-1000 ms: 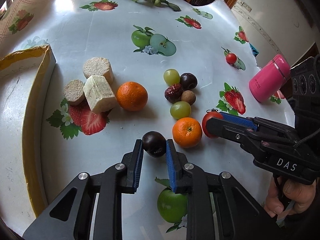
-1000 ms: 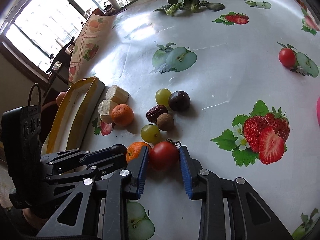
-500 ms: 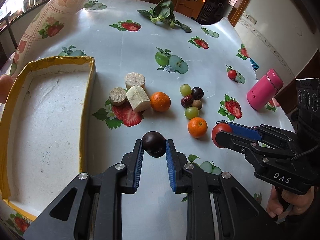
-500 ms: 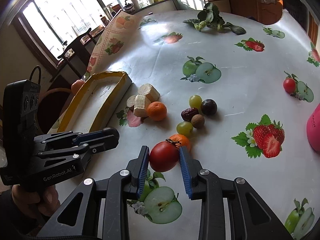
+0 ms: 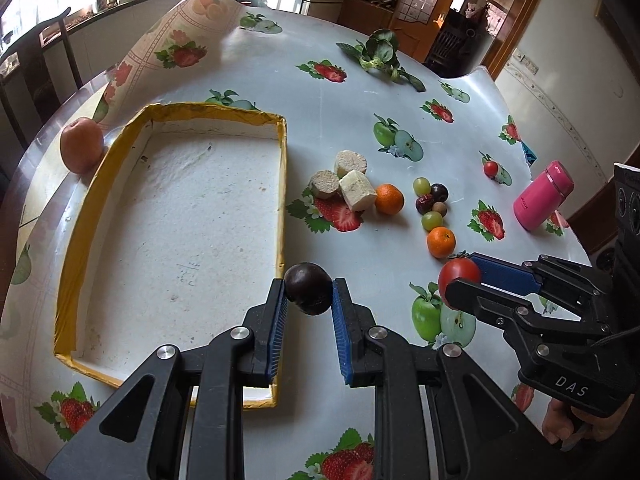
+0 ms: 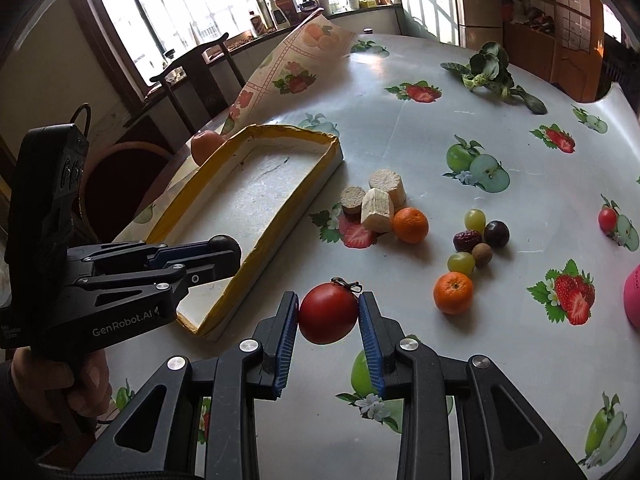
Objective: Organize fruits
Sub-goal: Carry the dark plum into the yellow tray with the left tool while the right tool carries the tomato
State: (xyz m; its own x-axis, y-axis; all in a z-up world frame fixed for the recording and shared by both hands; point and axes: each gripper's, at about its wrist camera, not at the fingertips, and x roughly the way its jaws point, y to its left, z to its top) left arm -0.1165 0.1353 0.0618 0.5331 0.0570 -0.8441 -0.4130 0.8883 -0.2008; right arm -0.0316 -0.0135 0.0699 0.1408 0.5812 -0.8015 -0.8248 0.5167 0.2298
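My left gripper (image 5: pixel 308 294) is shut on a dark plum (image 5: pixel 307 288), held in the air just above the near right rim of the yellow-edged white tray (image 5: pixel 282 184). In the right wrist view the same gripper (image 6: pixel 226 246) hangs over the tray (image 6: pixel 316 192) with the plum (image 6: pixel 225 242) at its tip. My right gripper (image 6: pixel 328 314) is shut on a red tomato (image 6: pixel 328 313), raised over the tablecloth right of the tray; the left wrist view shows the tomato (image 5: pixel 458 278) too. Two oranges (image 6: pixel 410 225) (image 6: pixel 453 293), grapes (image 6: pixel 475 219), a second plum (image 6: pixel 497 233) and a date (image 6: pixel 466 240) lie on the table.
Three pale cut chunks (image 5: pixel 352 178) lie right of the tray. A peach (image 5: pixel 81 144) rests against the tray's far left corner. A pink flask (image 5: pixel 542 196) lies at the right, a small tomato (image 5: pixel 490 167) and leafy greens (image 5: pixel 380 54) farther back. Chairs stand beyond the table edge.
Both grippers have lifted and drawn back toward the left, each carrying its fruit. The tray has come fully into view under the left gripper; the fruit pile now lies farther off.
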